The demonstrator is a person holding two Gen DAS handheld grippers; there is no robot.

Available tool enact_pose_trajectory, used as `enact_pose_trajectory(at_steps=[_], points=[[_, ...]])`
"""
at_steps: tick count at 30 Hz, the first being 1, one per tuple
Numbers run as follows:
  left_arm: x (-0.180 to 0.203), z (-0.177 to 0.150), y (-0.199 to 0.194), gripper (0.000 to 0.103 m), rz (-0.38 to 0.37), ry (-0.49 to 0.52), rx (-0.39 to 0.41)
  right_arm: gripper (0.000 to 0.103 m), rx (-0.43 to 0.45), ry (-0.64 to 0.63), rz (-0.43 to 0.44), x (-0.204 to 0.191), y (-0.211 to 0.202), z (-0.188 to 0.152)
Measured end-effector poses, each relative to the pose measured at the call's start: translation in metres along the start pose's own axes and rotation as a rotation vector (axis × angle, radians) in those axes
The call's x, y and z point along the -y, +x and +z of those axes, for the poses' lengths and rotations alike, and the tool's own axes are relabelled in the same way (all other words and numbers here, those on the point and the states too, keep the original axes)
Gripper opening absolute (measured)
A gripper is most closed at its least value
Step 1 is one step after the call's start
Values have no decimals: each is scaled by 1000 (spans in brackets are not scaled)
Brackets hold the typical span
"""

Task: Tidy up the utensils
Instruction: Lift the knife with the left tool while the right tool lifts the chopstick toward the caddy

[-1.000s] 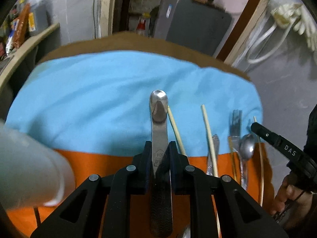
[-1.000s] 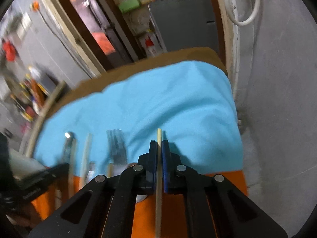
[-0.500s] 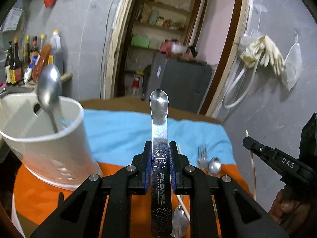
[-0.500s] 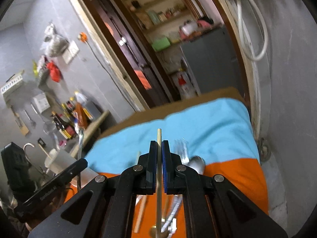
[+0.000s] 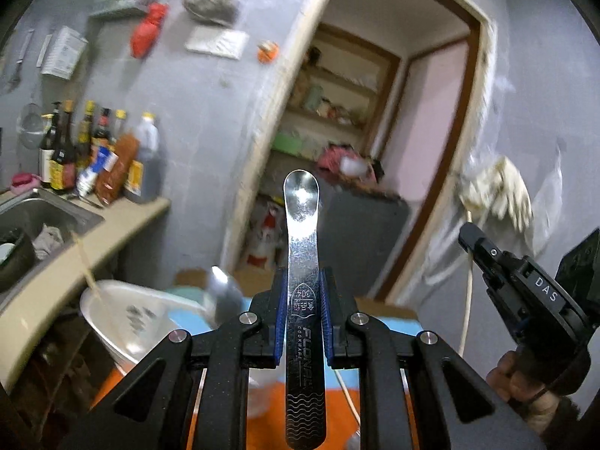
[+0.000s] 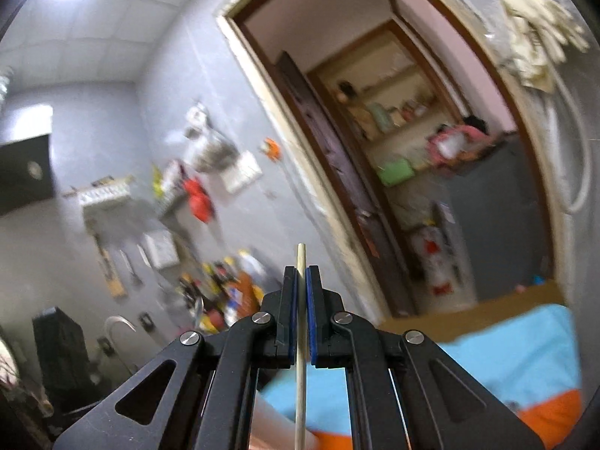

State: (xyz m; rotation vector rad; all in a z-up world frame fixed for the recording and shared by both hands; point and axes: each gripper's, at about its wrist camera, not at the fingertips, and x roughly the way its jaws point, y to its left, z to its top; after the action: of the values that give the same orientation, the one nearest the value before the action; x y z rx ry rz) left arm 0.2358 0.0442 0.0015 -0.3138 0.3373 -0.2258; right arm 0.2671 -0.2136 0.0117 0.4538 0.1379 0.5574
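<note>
Table (image 6: 476, 313): brown top, seen only as a strip at the far edge, in front of the doorway. Light blue cloth (image 6: 525, 356) covers most of it; an orange cloth (image 6: 551, 412) lies nearer the cameras, the two meeting edge to edge. In the left wrist view a white utensil holder (image 5: 123, 322) stands on the cloths at left, with a chopstick (image 5: 92, 281) and a blurred spoon (image 5: 225, 296) upright inside. Another pale chopstick (image 5: 347, 393) lies on the orange cloth.

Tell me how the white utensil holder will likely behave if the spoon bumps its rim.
The holder looks like thin plastic, so probably light. It appears tilted in the left view, with only a spoon and chopstick inside, so a bump may tip it. The cloth beneath might curb sliding.
</note>
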Motion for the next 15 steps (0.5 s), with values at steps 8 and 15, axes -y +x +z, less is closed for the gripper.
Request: enact_pose_trajectory(at_steps=[8, 15], points=[[-101, 43, -5, 13, 73, -131, 139, 3, 89, 12, 115, -41, 64, 5], [-141, 39, 7, 13, 81, -172, 184, 3, 133, -4, 87, -44, 89, -11]])
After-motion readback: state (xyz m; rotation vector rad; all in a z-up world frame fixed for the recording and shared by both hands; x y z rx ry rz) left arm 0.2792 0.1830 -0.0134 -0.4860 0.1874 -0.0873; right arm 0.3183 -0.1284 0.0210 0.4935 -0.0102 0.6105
